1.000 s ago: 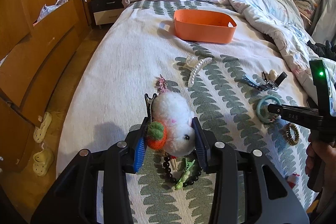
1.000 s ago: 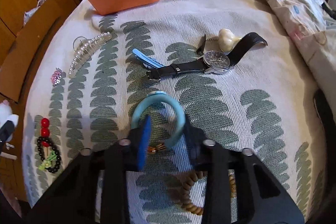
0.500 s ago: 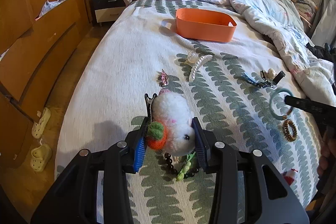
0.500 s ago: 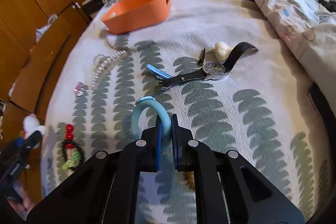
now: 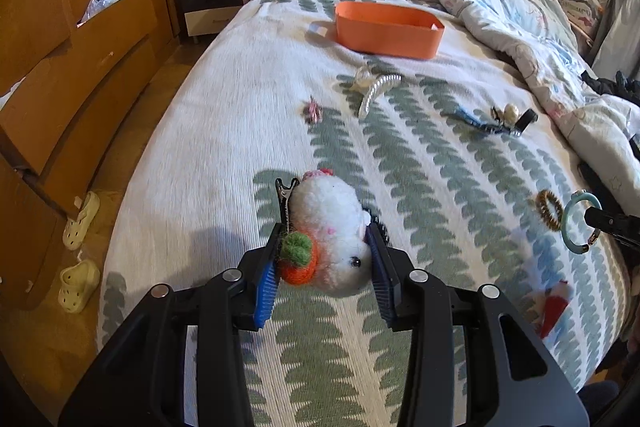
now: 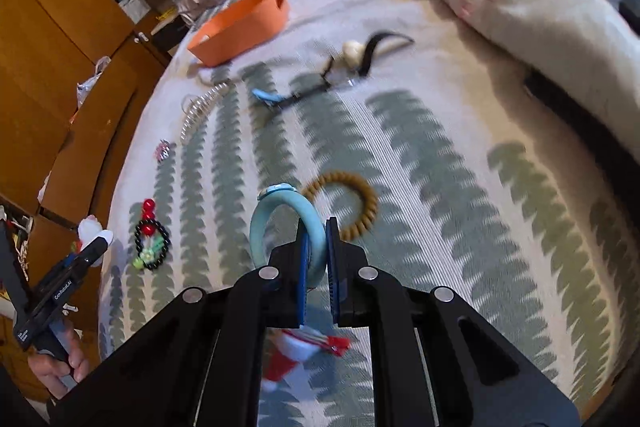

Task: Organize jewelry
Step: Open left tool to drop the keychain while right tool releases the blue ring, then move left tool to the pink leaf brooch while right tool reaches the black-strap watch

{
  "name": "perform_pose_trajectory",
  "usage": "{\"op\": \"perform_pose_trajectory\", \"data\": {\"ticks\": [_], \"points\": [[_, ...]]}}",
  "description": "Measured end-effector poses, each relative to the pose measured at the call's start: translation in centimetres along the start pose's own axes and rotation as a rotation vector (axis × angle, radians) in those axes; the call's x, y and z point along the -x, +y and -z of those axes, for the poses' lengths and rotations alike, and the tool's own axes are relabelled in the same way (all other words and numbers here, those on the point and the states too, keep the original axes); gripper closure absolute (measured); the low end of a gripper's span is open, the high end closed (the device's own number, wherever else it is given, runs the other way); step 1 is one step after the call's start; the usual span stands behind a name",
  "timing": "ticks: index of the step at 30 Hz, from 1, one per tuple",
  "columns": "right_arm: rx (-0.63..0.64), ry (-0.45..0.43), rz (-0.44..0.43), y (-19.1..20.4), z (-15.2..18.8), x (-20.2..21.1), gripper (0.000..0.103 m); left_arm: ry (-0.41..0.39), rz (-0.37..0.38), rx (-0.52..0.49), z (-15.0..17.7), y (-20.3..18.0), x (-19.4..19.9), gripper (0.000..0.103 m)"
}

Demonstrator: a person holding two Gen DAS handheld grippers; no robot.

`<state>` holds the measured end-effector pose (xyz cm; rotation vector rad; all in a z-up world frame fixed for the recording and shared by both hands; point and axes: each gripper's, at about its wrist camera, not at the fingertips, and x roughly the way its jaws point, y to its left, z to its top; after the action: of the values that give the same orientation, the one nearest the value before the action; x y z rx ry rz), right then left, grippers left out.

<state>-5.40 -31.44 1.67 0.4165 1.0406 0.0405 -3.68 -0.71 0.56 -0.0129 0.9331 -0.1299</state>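
Note:
My left gripper [image 5: 324,259] is shut on a white fluffy hair clip [image 5: 332,227] with an orange and green pom-pom, held above the bed. My right gripper [image 6: 318,251] is shut on a light blue bangle [image 6: 280,219], lifted off the bedspread; the bangle also shows in the left wrist view [image 5: 578,223]. An orange bin [image 5: 388,29] stands far up the bed, also in the right wrist view [image 6: 244,23]. Loose on the bedspread lie a brown bead bracelet [image 6: 348,203], a black bead bracelet with red beads [image 6: 150,239], a pearl claw clip [image 5: 378,89], a watch [image 5: 508,121] and a blue clip [image 6: 268,97].
A rumpled duvet [image 5: 520,19] covers the bed's far and right side. Wooden wardrobes [image 5: 60,27] and a nightstand [image 5: 208,3] stand to the left, with slippers [image 5: 78,279] on the floor. A small pink charm [image 5: 313,111] and a red and white item [image 6: 304,351] lie on the bedspread.
My right gripper closed on the blue bangle and lifted it off the bed. My left gripper rose with the fluffy clip, and both views tilted up toward the orange bin.

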Motion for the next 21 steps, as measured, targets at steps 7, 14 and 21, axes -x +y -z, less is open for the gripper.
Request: {"op": "perform_pose_trajectory", "data": {"ticks": [7, 14, 21], "points": [[-0.030, 0.011, 0.050, -1.9, 0.3, -1.2, 0.086, 0.012, -0.017, 0.005, 1.2, 0.0, -0.7, 0.056], [-0.014, -0.058, 0.082, -2.3, 0.0, 0.4, 0.061, -0.016, -0.005, 0.023, 0.7, 0.2, -0.1, 0.043], [-0.023, -0.160, 0.045, -2.3, -1.0, 2.4, 0.045, -0.030, 0.033, 0.057, -0.7, 1.0, 0.3, 0.038]]}}
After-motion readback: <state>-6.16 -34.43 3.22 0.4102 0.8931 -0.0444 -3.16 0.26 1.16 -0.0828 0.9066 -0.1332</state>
